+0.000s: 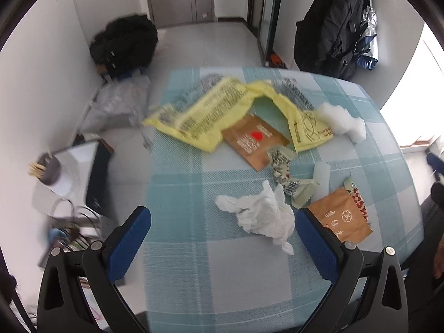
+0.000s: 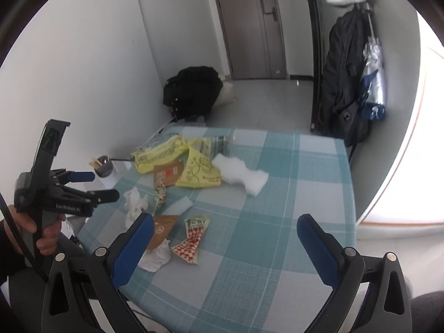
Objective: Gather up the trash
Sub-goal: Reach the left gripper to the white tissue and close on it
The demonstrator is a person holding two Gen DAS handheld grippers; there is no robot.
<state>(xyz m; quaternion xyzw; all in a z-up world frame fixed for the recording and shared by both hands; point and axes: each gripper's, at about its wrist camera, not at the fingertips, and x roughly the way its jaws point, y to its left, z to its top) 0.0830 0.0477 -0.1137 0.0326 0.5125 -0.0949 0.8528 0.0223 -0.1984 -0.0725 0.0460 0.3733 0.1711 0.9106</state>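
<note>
Nothing looks collected yet — the crumpled white tissue [image 1: 260, 213], yellow printed plastic bag [image 1: 222, 111], brown paper packets and white foam piece [image 1: 342, 120] all lie scattered on the blue checked tablecloth [image 1: 194, 263]. Left gripper [image 1: 222, 238] and right gripper [image 2: 225, 244] hover spread wide, empty.

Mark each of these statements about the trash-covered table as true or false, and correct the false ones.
1. Both tools are open and hold nothing. True: the left tool and the right tool are both spread and bare.
2. The crumpled white tissue lies on the floor. False: it lies on the blue checked tablecloth.
3. The brown paper packet with a red dot is partly under the yellow printed plastic bag. True.
4. The white foam block sits inside the yellow bag. False: it lies beside it on the cloth.
5. A black backpack is on the table. False: it is on the floor by the wall.
</note>
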